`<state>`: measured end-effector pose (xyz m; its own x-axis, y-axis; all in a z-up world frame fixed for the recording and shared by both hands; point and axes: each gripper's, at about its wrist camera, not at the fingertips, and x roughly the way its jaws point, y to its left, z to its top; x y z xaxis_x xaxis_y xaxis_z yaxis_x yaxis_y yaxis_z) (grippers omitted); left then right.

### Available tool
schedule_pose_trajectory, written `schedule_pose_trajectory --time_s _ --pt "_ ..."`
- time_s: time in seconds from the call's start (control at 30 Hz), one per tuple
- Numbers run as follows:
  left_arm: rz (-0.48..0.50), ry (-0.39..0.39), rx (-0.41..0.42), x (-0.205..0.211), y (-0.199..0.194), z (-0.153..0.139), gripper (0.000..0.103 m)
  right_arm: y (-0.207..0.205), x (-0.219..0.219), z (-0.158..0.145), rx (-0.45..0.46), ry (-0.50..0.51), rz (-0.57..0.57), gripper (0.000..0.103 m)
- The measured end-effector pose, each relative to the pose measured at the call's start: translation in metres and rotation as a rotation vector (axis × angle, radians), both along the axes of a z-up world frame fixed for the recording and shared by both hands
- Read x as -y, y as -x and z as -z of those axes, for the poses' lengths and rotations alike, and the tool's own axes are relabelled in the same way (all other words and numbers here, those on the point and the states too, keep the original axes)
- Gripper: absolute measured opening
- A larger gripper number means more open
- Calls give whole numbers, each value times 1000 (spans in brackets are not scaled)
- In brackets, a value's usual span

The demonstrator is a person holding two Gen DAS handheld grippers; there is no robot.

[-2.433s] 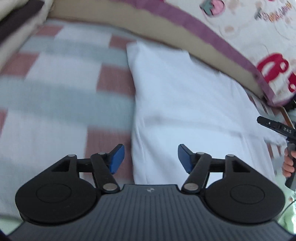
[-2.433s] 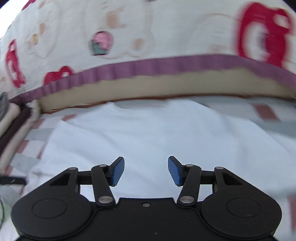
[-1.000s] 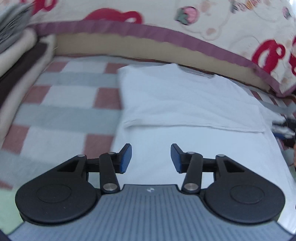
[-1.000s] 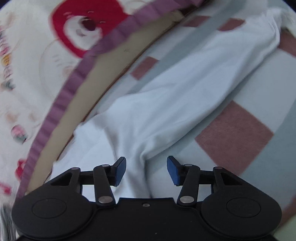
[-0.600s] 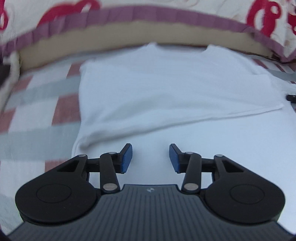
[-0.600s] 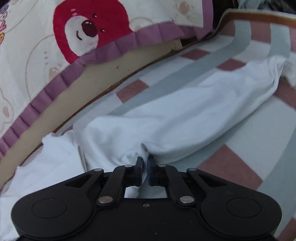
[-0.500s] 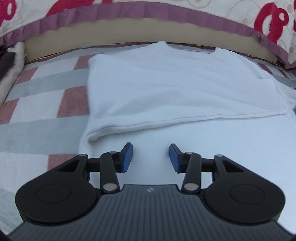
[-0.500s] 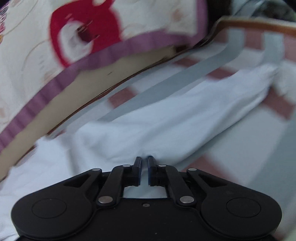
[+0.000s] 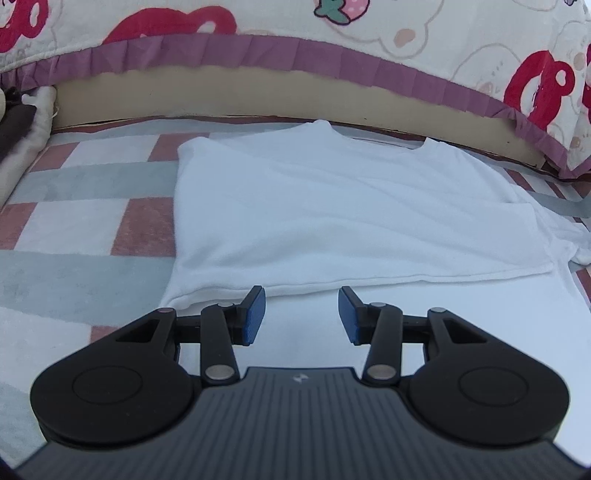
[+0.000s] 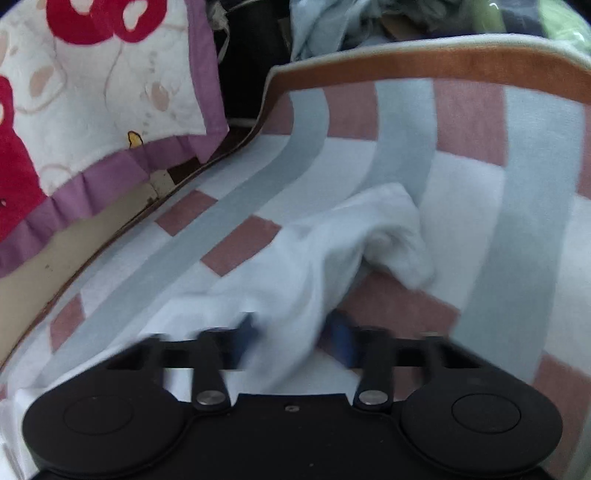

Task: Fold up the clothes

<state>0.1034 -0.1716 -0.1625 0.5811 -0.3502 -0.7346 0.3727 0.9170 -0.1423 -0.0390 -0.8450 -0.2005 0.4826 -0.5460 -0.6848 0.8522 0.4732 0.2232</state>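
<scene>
Bed blanket (image 9: 92, 229): pink, grey and white squares are seen on it. The whole bed is covered by it, and the shirt is carried on it.
Quilt (image 9: 406, 22): it is cream with red bears and a purple frill. It is piled along the far side of the bed, behind the shirt.
White shirt (image 9: 332, 206): it is laid flat on the blanket with its neck hole at the far side, near the quilt. One part has been folded over the rest, so a long edge is seen across the middle.
Sleeve (image 10: 388, 229): it is bunched up on the blanket, out to the side of the shirt.
Left gripper (image 9: 301, 314): it is held over the near part of the shirt. Its blue pads are apart and nothing is pinched.
Right gripper (image 10: 295, 336): it is blurred. Its jaws have just been opening, and the sleeve cloth is seen between the loosened pads.
</scene>
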Motion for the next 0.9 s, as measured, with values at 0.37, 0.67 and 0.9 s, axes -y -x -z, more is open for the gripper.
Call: schedule_pose_trajectory --time_s 0.37,0.67,0.9 --pt "-30 -18 -9 -16 4 4 43 -12 6 -27 -84 116 2 4" --pt "-27 17 36 -10 6 -4 43 -51 -87 -122 189 252 -274 5" --pt "-62 35 59 -12 13 -7 46 -82 -318 -118 342 188 -944 7"
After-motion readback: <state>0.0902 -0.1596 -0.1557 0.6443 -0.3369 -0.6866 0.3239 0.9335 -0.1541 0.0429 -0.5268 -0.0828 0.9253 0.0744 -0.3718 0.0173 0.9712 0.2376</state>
